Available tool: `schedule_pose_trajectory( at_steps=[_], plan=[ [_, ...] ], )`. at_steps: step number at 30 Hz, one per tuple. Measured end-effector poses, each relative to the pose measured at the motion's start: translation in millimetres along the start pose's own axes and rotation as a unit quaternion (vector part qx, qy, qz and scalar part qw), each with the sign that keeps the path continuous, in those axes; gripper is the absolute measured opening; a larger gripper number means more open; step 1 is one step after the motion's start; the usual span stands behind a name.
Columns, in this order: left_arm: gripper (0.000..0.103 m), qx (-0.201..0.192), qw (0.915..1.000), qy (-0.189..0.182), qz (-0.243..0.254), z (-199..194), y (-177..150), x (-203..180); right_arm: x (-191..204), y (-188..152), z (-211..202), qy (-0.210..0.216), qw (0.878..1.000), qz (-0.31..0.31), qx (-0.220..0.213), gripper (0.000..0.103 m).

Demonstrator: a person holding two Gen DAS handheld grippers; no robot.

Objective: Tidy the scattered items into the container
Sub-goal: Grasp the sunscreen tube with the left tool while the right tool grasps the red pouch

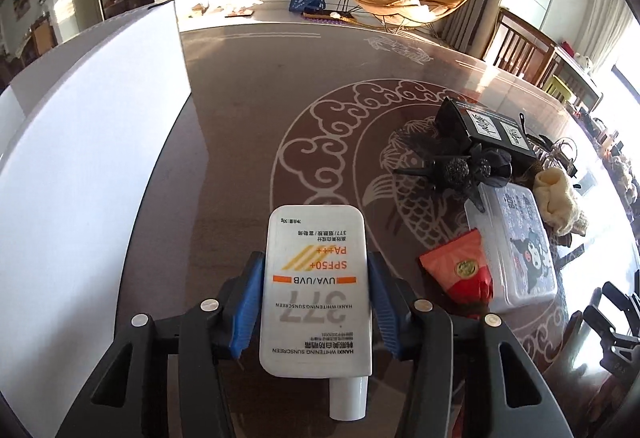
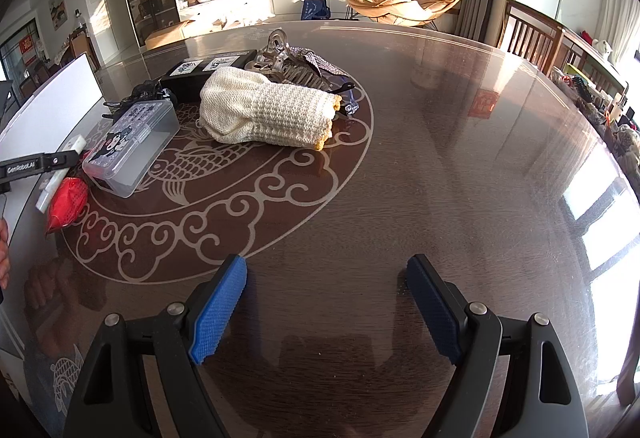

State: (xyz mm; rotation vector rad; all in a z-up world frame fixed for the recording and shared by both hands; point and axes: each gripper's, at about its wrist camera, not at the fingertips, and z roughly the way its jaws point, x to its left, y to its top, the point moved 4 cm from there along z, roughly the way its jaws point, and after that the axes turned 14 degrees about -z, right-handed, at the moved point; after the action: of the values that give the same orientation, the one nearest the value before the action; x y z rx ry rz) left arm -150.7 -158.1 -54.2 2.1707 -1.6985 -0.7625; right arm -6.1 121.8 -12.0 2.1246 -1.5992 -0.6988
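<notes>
Here the left gripper (image 1: pixel 316 302) has its blue-padded fingers (image 1: pixel 248 302) pressed against both long sides of a white sunscreen tube (image 1: pixel 316 290), printed "377" and "SPF50+", with the cap end toward the camera and the flat end pointing away. The tube is held above the dark wooden table (image 1: pixel 240 125), which carries a pale fish-and-cloud pattern. To the left, a large white container (image 1: pixel 92 141) stands with its wall close beside the gripper.

To the right of the tube lies the rest of the clutter. A red packet (image 1: pixel 460 270) with a gold seal sits nearest, touching a clear plastic box (image 1: pixel 516 246) with a cartoon sticker on its lid. Farther off are a black hair clip (image 1: pixel 460 165) with glittery balls and a black carton (image 1: pixel 492 125) with two white labels. A cream knitted item (image 1: pixel 560 201) lies at the far right of the box.

The right gripper (image 2: pixel 324 302) hovers over bare tabletop near the camera, its fingers spread wide with nothing between them. In its view, the cream knitted item lies in the middle of the pattern, with a clear claw hair clip (image 2: pixel 280 49) and patterned fabric behind it. The left gripper holding the tube shows at the left edge.
</notes>
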Motion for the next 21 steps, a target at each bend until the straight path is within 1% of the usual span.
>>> schedule_pose_trajectory(
  at_steps=[2, 3, 4, 5, 6, 7, 9, 10, 13, 14, 17, 20, 21],
  plan=[
    [0.051, -0.008, 0.9999, 0.008, 0.007, -14.6, -24.0, 7.7, 1.6, 0.4, 0.8, 0.006, 1.0, 0.001, -0.002, 0.083],
    [0.051, -0.013, 0.9997, 0.015, 0.011, -21.6, -35.7, 11.0, 5.6, 1.5, 0.0, 0.029, 1.0, 0.008, -0.008, 0.084],
    [0.051, -0.018, 0.9995, 0.021, 0.014, -28.5, -47.0, 14.3, 11.7, 2.2, -5.6, 0.082, 0.996, 0.025, -0.02, 0.084],
    [0.051, -0.024, 0.9992, 0.027, 0.015, -34.4, -56.5, 17.4, 21.7, 3.1, -10.8, 0.151, 0.987, 0.046, -0.027, 0.084],
    [0.051, -0.03, 0.9989, 0.032, 0.015, -39.6, -64.2, 20.3, 35.3, 4.9, -13.4, 0.205, 0.977, 0.062, -0.023, 0.084],
    [0.051, -0.036, 0.9987, 0.034, 0.012, -43.5, -69.9, 23.3, 52.9, 9.3, -13.8, 0.234, 0.97, 0.062, -0.012, 0.084],
    [0.051, -0.043, 0.9985, 0.034, 0.002, -48.1, -76.6, 26.3, 93.5, 22.6, -11.7, 0.276, 0.96, 0.039, 0.012, 0.084],
    [0.051, -0.046, 0.9984, 0.033, 0.0, -49.2, -77.2, 28.3, 112.1, 29.8, -9.4, 0.288, 0.957, 0.027, 0.022, 0.084],
    [0.051, -0.048, 0.9982, 0.035, -0.003, -50.4, -78.2, 28.8, 156.0, 57.3, 3.3, 0.288, 0.957, -0.003, 0.044, 0.084],
    [0.051, -0.049, 0.9982, 0.036, -0.004, -51.1, -78.2, 28.1, 167.1, 66.9, 8.4, 0.282, 0.958, -0.011, 0.049, 0.084],
    [0.051, -0.05, 0.9981, 0.036, -0.006, -53.1, -77.0, 26.9, 189.6, 93.5, 24.5, 0.239, 0.969, -0.038, 0.053, 0.084],
    [0.051, -0.051, 0.998, 0.036, -0.007, -53.2, -75.4, 25.8, 201.8, 110.8, 37.4, 0.203, 0.976, -0.07, 0.047, 0.08],
    [0.051, -0.051, 0.998, 0.038, -0.006, -53.2, -75.2, 25.3, 202.1, 113.8, 40.0, 0.189, 0.977, -0.083, 0.045, 0.071]
  ],
)
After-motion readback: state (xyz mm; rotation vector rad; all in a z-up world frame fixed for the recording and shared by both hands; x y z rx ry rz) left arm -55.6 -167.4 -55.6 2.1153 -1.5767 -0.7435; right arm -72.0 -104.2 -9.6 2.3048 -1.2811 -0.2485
